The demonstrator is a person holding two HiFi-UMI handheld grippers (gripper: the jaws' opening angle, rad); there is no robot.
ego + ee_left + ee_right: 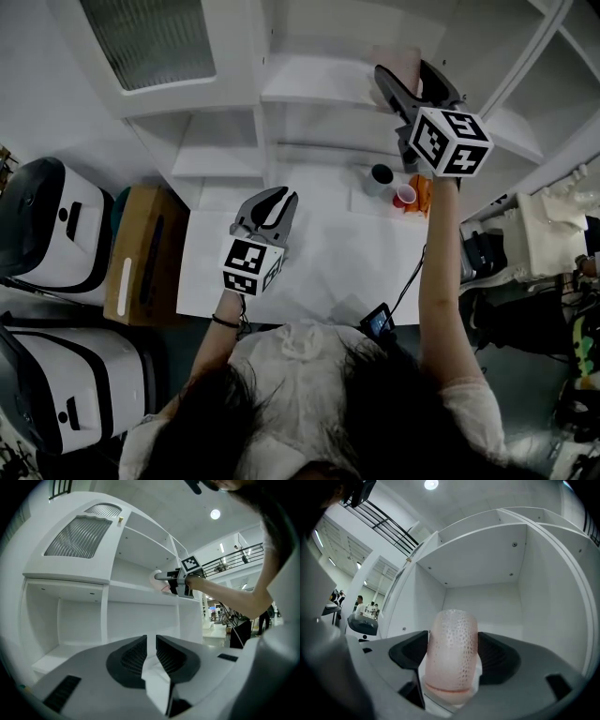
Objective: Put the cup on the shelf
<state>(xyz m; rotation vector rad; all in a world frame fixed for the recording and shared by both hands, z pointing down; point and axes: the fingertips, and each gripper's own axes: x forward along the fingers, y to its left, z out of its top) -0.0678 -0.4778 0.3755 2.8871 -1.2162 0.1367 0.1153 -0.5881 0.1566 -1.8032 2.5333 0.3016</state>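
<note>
A pale pink dimpled cup (452,653) sits upright between the jaws of my right gripper (453,641), which is shut on it. The arm is raised, and the cup (398,60) is at the mouth of an upper compartment of the white shelf (309,89); that compartment's back wall (483,597) is straight ahead. From the left gripper view the right gripper (174,580) holds the cup (159,581) just over a shelf board (136,595). My left gripper (279,204) hangs lower, over the white table (319,272). Its jaws (151,641) stand almost together with nothing between them.
A black cup (382,174), a red cup (405,195) and something orange (423,192) stand on the table by the shelf's foot. A small black device (378,322) lies at the table's near edge. A cardboard box (141,253) and white appliances (42,220) stand left.
</note>
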